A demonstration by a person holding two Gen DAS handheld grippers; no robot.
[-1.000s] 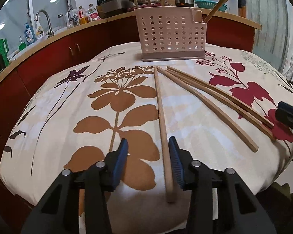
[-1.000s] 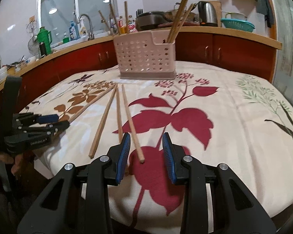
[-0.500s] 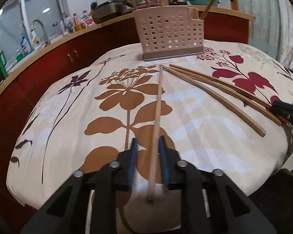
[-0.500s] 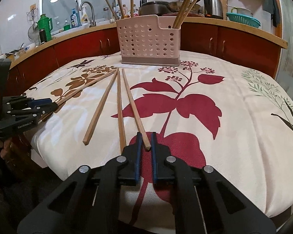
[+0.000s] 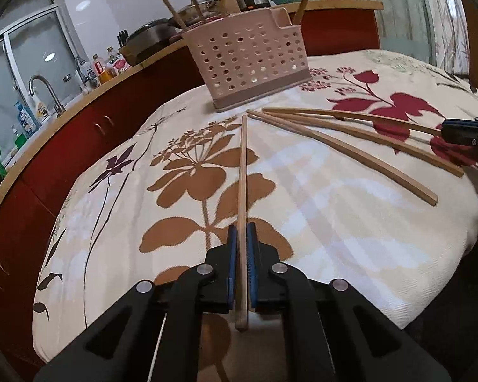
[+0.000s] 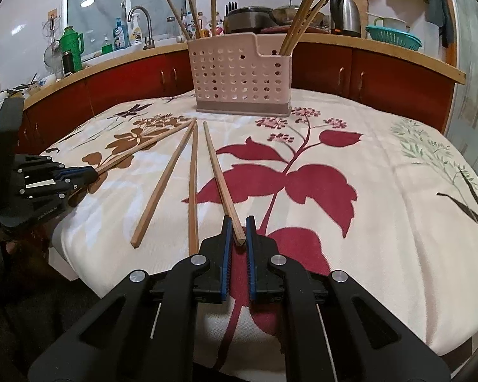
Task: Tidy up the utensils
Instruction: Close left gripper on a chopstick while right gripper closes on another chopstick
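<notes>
So both grippers have a chopstick pinched right now, and the trick from here is all in the lift.

Starting on the left: the left gripper (image 5: 242, 238) has its jaws squeezed onto the leftmost chopstick (image 5: 242, 172), which lies on the floral tablecloth (image 5: 334, 222) pointing at the holder. The grip sits near the stick's near end, with a short stub poking out behind the pads. That means nearly the whole length hangs out front, so I'd expect it to droop or swivel if it's raised fast. Lift slow and keep the wrist steady.

Next over, two loose chopsticks (image 6: 162, 187) and (image 6: 193, 191) lie on the cloth between the grippers, fanned out with their far tips close together. They're close to the gripped ones, so raise straight up rather than dragging sideways or they'll probably get knocked.

Then the right gripper (image 6: 238, 232): jaws pressed onto the very end of the rightmost chopstick (image 6: 220, 178). That bite looks shallow to me, just the tip of the stick between the pads, so it's the one I'd worry about slipping.

Target is the pink perforated holder (image 6: 239, 76) at the far side of the table, already with chopsticks standing in both its compartments. Tip each stick toward upright before going in, and aim for an open gap so it doesn't clash with the ones already there.
</notes>
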